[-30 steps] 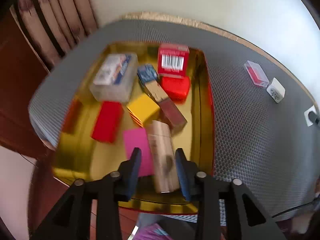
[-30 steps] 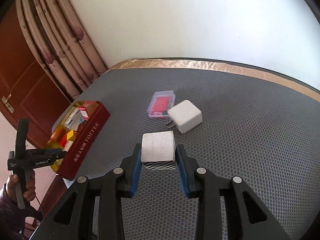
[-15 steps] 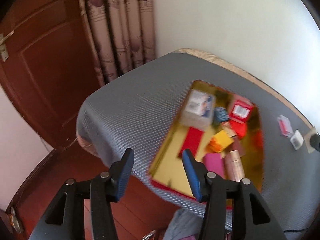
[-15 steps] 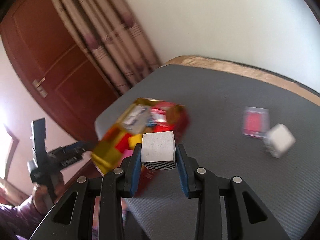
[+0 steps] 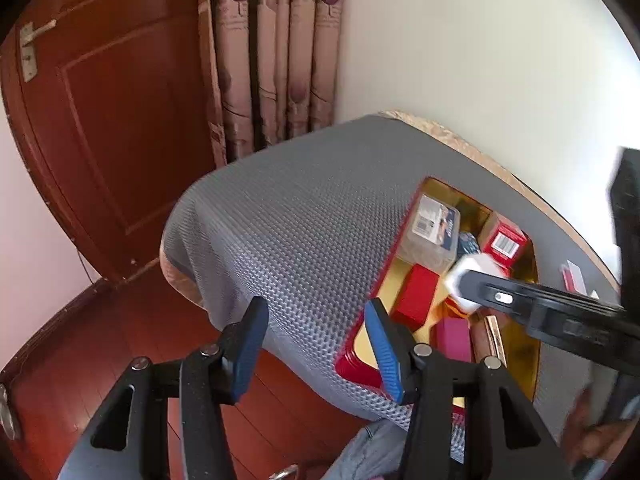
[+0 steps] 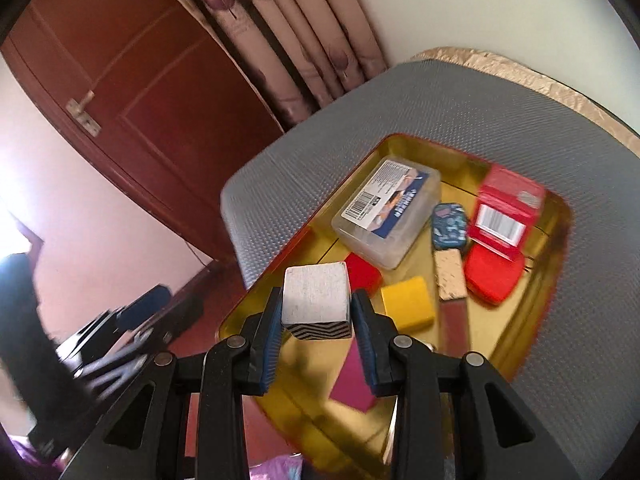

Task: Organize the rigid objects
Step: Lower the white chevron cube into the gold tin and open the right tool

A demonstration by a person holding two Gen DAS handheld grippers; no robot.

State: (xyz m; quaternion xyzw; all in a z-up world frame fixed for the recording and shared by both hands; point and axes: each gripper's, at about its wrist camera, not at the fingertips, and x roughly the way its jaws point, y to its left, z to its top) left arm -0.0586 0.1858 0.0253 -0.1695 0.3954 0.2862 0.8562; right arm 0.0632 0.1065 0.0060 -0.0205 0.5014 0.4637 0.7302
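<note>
My right gripper (image 6: 316, 316) is shut on a white cube with a black zigzag base (image 6: 316, 300) and holds it above the near left part of a gold tin tray with red outer walls (image 6: 560, 216). The tray holds a clear plastic box (image 6: 386, 212), a yellow block (image 6: 408, 308), red boxes (image 6: 504, 216), a pink block (image 6: 354, 376) and other small items. In the left wrist view the right gripper (image 5: 468, 280) shows with the cube (image 5: 464, 270) over the tray (image 5: 360, 364). My left gripper (image 5: 316, 336) is open and empty, off the table's near left corner.
The tray sits on a grey mesh mat (image 5: 304, 216) covering the table. A red wooden door (image 5: 108, 120) and a patterned curtain (image 5: 276, 48) stand behind. The floor is red wood (image 5: 100, 336). A small clear case with red inside (image 5: 574, 276) lies on the mat right of the tray.
My right gripper carried the cube from the mat to above the tray. My left gripper left the tray, opened wider and drew back past the table's corner.
</note>
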